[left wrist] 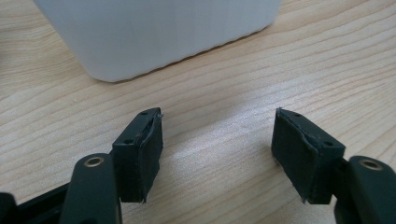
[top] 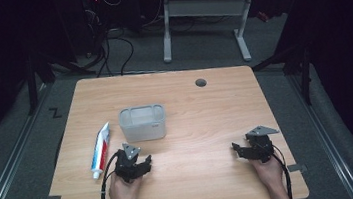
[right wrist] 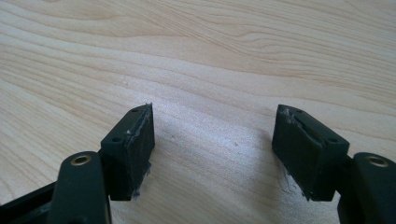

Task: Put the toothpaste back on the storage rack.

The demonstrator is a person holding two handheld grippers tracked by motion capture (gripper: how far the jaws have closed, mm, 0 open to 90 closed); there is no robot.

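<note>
Wooden table (top: 207, 121), dark room

The bench (top: 207, 121) is a pale wood-grain top with rounded corners, standing on grey floor; a small round grey cable hole (top: 201, 82) sits toward twelve o'clock, a little right of centre; a translucent white container (top: 142, 122), rectangular and open-topped, stands left of centre, around ten o'clock; a toothpaste tube (top: 100, 150), white with red and blue print, lies flat at about eight o'clock, just left of the container and apart from it, its cap pointing toward the near edge; in the left tool's view the container's frosted wall (left wrist: 154, 32) rests directly on the grain.
</note>
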